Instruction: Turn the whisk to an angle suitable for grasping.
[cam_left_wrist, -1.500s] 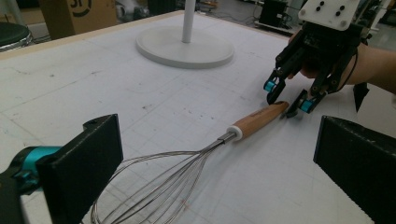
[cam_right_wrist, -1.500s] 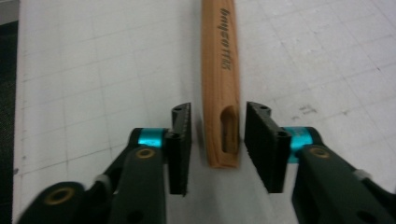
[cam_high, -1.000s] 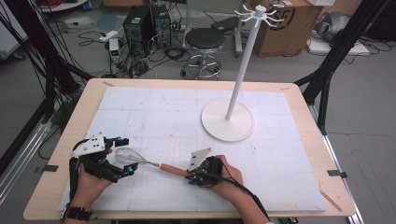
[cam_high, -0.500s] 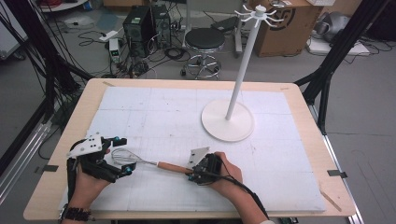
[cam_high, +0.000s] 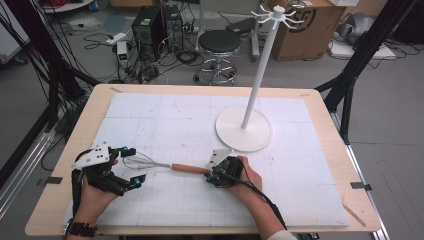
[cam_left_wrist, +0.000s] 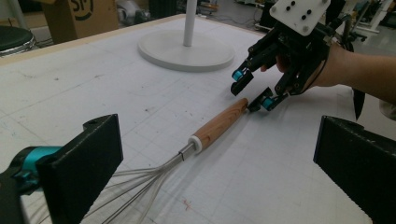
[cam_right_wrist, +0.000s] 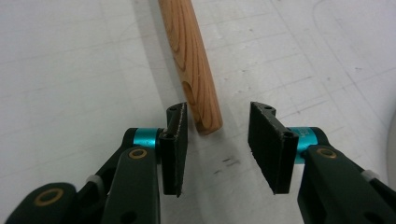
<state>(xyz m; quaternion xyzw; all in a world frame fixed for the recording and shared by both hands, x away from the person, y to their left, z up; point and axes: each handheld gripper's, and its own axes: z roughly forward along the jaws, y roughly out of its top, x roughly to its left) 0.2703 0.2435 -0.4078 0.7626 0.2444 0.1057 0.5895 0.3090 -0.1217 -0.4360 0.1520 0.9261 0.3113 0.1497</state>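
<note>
A whisk with a wooden handle (cam_high: 190, 168) lies flat on the white table cover (cam_high: 165, 115), wires (cam_high: 142, 161) to the left. My right gripper (cam_high: 212, 175) sits at the handle's end; its jaws have just been opening and stand apart. The handle tip (cam_right_wrist: 205, 122) lies between the pads (cam_right_wrist: 266, 144), close to the left one and clear of the right. My left gripper (cam_high: 131, 166) is open wide, and the wires (cam_left_wrist: 140, 186) lie between its fingers (cam_left_wrist: 84, 163). The right gripper (cam_left_wrist: 252, 88) also shows ahead in the left gripper view.
A white hook stand rises from a round base (cam_high: 244, 129) behind the right hand, with the base (cam_left_wrist: 187, 49) also in the left gripper view. Black frame legs (cam_high: 345, 100) flank the table. A stool (cam_high: 219, 42) and boxes stand on the floor beyond.
My right gripper's jaws have opened off the wooden handle and the hand has drawn slightly back to the right. The left gripper stays where it was.
</note>
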